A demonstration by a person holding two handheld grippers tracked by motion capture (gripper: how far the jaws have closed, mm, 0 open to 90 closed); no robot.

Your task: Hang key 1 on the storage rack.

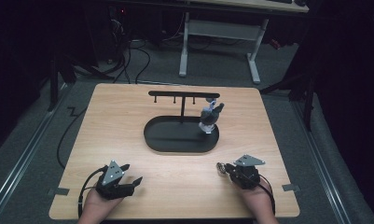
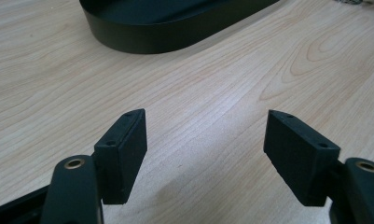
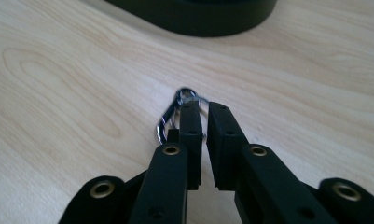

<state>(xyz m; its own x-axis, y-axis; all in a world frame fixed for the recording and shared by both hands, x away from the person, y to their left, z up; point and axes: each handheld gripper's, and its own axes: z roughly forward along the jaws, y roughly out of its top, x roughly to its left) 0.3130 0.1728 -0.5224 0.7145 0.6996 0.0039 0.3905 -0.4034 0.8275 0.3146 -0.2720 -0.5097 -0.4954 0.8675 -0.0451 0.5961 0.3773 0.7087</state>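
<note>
A small metal ring lies on the wooden table at the tip of my right gripper, near the front right. Its wire curves round the outside of one jaw, and one side sits in the narrow slit between the jaws. The slit is wider than the wire, so the pads do not press on it. My left gripper rests at the front left, jaws wide open over bare wood. A black oval tray carries a T-shaped hanger stand. A grey plush charm hangs from its right end.
The tray's black wall stands a short way beyond both grippers. Past the table's far edge is a white-legged desk and cables on the floor. Bare wood lies between the two hands.
</note>
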